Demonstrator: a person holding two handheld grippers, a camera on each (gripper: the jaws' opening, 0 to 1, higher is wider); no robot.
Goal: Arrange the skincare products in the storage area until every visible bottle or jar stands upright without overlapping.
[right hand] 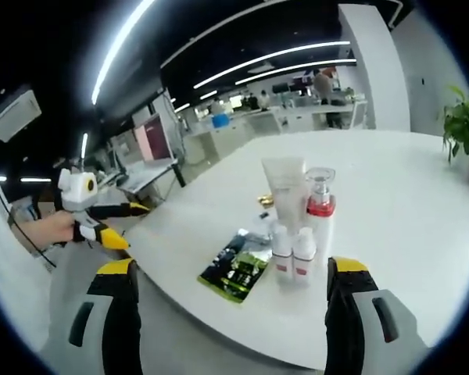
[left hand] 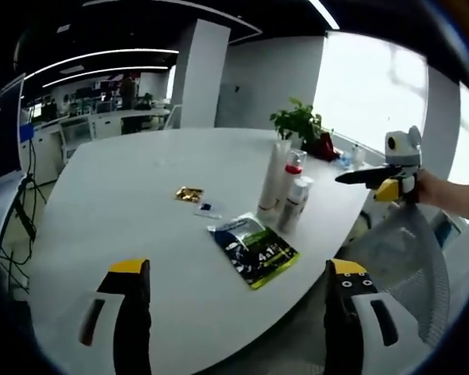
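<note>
Near the white table's edge stands a cluster of skincare products, all upright: a tall white tube, a bottle with a red band and clear cap, and a small white bottle. The right gripper view shows the same tube, the red-banded bottle and two small white bottles side by side. My left gripper is open, well short of them. My right gripper is open too, off the table's edge. Each gripper shows in the other's view, hand-held: the right gripper, the left gripper.
A green and black packet lies flat by the table edge, in front of the bottles. A gold item and a small sachet lie further in. A potted plant stands behind. A grey mesh chair is beside the table.
</note>
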